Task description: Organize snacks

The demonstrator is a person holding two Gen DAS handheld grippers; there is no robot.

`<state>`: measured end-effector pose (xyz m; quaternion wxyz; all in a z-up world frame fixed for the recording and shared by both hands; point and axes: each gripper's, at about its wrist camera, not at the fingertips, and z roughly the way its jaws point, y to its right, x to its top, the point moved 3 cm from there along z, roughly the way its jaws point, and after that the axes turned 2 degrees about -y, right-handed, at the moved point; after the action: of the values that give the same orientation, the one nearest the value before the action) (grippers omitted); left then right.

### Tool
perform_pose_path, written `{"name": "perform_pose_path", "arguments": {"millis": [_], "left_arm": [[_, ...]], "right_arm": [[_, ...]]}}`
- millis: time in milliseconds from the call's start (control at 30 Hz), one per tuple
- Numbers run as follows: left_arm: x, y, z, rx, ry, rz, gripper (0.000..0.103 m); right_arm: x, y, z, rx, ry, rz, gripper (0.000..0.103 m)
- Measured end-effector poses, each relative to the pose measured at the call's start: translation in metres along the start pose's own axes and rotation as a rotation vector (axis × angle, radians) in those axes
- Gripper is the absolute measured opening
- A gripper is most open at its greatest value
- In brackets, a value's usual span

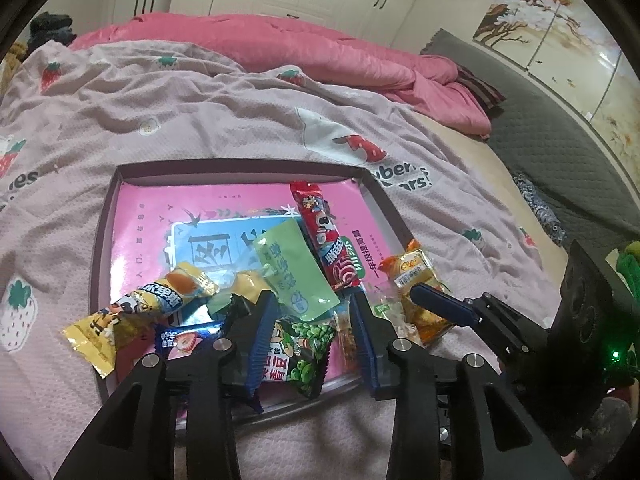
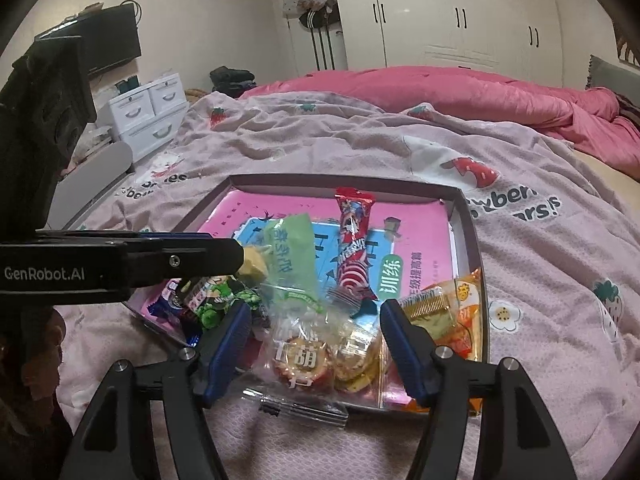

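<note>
A shallow box (image 1: pixel 240 166) (image 2: pixel 340 180) lined with a pink book lies on the bed and holds several snacks. My left gripper (image 1: pixel 312 300) stands open over its near edge, with a green pea packet (image 1: pixel 308 344) lying loose between the pads. Around it are a yellow packet (image 1: pixel 132 312), a blue strawberry packet (image 1: pixel 184 338), a pale green packet (image 1: pixel 292 268) and a red bar (image 1: pixel 320 232). My right gripper (image 2: pixel 316 320) is open around a clear bag of biscuits (image 2: pixel 304 352), its pads apart from the bag. An orange packet (image 2: pixel 464 304) sits at the box's right wall.
The box rests on a rumpled strawberry-print blanket (image 1: pixel 200 112). A pink duvet (image 1: pixel 320 48) is heaped behind it. White drawers (image 2: pixel 148 112) stand left of the bed and a white wardrobe (image 2: pixel 460 20) fills the back wall. A grey quilted headboard (image 1: pixel 540 120) lies to the right.
</note>
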<state>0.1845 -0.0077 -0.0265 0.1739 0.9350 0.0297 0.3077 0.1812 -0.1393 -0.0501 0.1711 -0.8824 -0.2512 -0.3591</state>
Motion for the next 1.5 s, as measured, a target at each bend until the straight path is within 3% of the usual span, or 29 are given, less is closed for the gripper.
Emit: {"name": "perform_pose_path", "arguments": {"millis": [167, 567, 667, 800, 1000, 1133, 1500], "left_arm": [[0.0, 0.0, -0.007, 0.001, 0.009, -0.005, 0.047], [0.001, 0.011, -0.037, 0.05, 0.055, 0.037, 0.052], [-0.001, 0.013, -0.045, 0.071, 0.065, 0.046, 0.065], [-0.006, 0.015, -0.06, 0.089, 0.075, 0.05, 0.066], [-0.032, 0.019, -0.081, 0.146, 0.064, 0.051, 0.075], [-0.058, 0.025, -0.088, 0.161, 0.048, 0.058, 0.075], [-0.096, 0.039, -0.095, 0.179, 0.012, 0.065, 0.076]], "right_arm": [[0.003, 0.007, -0.011, -0.016, 0.034, 0.019, 0.066], [0.002, 0.008, -0.055, -0.068, 0.095, 0.034, 0.067], [0.001, 0.003, -0.068, -0.104, 0.123, 0.029, 0.07], [-0.002, -0.003, -0.084, -0.151, 0.14, 0.031, 0.077], [-0.019, -0.01, -0.1, -0.184, 0.107, 0.063, 0.086], [-0.032, -0.012, -0.104, -0.203, 0.071, 0.09, 0.1], [-0.049, -0.016, -0.113, -0.272, 0.036, 0.097, 0.101]]}}
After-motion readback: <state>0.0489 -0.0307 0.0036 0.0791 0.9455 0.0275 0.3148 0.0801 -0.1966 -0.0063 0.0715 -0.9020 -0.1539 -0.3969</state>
